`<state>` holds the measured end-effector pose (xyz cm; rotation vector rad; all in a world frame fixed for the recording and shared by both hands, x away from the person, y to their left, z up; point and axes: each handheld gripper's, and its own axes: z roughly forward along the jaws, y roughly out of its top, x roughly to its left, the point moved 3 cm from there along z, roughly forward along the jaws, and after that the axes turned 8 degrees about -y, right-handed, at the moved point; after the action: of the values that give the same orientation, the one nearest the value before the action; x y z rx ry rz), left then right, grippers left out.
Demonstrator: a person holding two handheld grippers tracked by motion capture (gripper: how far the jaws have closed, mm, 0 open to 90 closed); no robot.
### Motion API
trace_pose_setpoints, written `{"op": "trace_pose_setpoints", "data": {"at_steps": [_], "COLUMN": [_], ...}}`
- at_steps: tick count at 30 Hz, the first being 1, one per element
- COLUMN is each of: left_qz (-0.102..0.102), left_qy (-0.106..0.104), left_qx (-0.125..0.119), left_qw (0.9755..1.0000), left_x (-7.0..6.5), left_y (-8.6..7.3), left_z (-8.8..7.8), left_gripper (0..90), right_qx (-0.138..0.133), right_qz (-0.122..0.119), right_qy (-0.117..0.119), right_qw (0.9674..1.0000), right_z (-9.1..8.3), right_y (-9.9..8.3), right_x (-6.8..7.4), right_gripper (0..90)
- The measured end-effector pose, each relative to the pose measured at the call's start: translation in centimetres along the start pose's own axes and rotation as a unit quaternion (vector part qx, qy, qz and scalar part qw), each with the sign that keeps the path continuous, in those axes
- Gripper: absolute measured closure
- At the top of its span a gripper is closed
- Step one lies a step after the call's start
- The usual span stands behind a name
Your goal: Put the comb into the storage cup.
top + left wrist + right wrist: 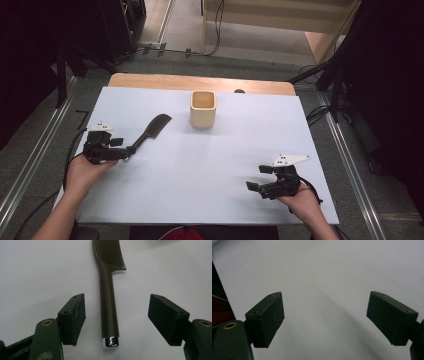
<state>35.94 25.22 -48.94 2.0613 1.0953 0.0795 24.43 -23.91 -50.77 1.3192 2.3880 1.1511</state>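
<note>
Nearest the person, the right gripper rests low over the bare white tabletop, held in the right hand. Its jaws stand wide apart with nothing between them; in the right gripper view its pads frame only plain white surface. It sits well apart from every object, which suggests it is parked out of the way while the other hand works.

Farther up on the left side, the left gripper is held by the left hand and points along the comb. The comb lies flat on the tabletop, its handle toward the gripper and its toothed end angled away toward the cup. In the left gripper view the handle runs straight up the gap between the two pads, with its shiny metal end cap lying level with the pad tips. The jaws are spread wide, clear of the handle on both sides, so the comb is not yet gripped. The alignment reads as a set-up for closing on the handle near its end.

Farthest off, a cream square cup stands upright and open at the top, near the back edge of the white sheet, beyond the comb's teeth and apart from them. Its open mouth makes it a likely holder for the comb.
</note>
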Motion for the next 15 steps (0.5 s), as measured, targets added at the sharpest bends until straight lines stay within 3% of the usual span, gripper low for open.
{"op": "trace_pose_setpoints", "data": {"at_steps": [12,15], "left_qz": [0.008,0.008], "left_qy": [0.017,0.016], "left_qx": [0.037,0.033], "left_qw": [0.9991,0.9993], "left_x": [0.0,-0.1], "left_y": [-0.6,-0.8], "left_z": [1.4,1.7], "left_gripper": [33.0,34.8], "right_qx": [0.003,0.003], "right_qz": [-0.004,-0.004], "right_qy": [0.0,0.0], "right_qw": [1.0,1.0], "right_z": [0.1,0.1], "right_y": [0.0,0.0], "right_x": [0.0,0.0], "right_gripper": [12.9,12.9]}}
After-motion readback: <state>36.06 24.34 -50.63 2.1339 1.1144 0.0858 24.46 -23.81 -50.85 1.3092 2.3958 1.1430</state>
